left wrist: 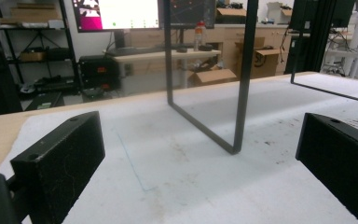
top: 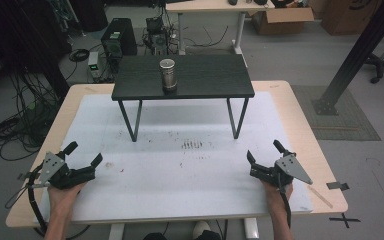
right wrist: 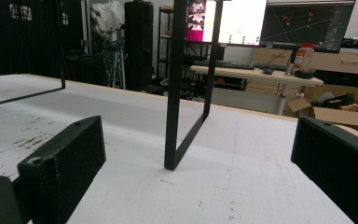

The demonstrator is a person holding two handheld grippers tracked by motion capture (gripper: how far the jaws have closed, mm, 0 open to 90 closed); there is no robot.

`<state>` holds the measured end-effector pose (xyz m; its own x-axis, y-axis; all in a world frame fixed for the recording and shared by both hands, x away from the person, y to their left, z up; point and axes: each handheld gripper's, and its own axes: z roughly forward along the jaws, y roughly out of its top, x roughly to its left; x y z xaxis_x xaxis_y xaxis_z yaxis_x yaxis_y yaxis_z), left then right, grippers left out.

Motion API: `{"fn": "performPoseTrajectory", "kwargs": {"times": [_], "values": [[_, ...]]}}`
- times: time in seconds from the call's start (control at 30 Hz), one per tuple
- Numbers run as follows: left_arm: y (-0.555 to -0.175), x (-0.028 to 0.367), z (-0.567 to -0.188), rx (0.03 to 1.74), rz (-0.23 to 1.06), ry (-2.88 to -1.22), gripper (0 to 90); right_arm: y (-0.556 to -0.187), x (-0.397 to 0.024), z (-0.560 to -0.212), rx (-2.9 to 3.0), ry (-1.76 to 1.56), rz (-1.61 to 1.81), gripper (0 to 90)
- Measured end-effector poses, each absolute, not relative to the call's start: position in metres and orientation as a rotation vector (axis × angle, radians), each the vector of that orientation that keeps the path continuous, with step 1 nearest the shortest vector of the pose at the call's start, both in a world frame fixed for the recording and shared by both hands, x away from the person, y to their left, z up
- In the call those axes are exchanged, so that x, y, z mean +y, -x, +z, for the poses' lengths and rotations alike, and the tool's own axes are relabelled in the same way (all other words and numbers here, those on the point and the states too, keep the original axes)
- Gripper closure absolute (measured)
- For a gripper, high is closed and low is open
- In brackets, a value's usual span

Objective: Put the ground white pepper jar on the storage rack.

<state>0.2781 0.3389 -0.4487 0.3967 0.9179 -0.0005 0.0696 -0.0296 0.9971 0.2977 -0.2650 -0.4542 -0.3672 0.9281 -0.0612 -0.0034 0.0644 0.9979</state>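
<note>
Both grippers are held low over the white-covered counter, with the metal can well apart from them.

A white sheet, marked with dark scuffs near its middle, is spread over the pale wooden counter. A small black stand on thin metal legs is set at the far half, and the can is placed upright on its top, near the middle. Whether anything is held inside the can cannot be told. The left gripper and right gripper are kept at the near corners, jaws spread apart on nothing. Monitors, desks, cardboard boxes and floor cables are seen in the room beyond.
</note>
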Motion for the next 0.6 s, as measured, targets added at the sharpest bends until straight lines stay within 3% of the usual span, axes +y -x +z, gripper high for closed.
{"fn": "performPoseTrajectory", "kwargs": {"times": [0.6], "values": [[-0.2713, 0.3408, -0.4541, 0.914, 0.907, -1.391, 1.4, -0.2977, -0.2648, -0.4542, 1.518, -0.962, 1.42, 2.6]]}}
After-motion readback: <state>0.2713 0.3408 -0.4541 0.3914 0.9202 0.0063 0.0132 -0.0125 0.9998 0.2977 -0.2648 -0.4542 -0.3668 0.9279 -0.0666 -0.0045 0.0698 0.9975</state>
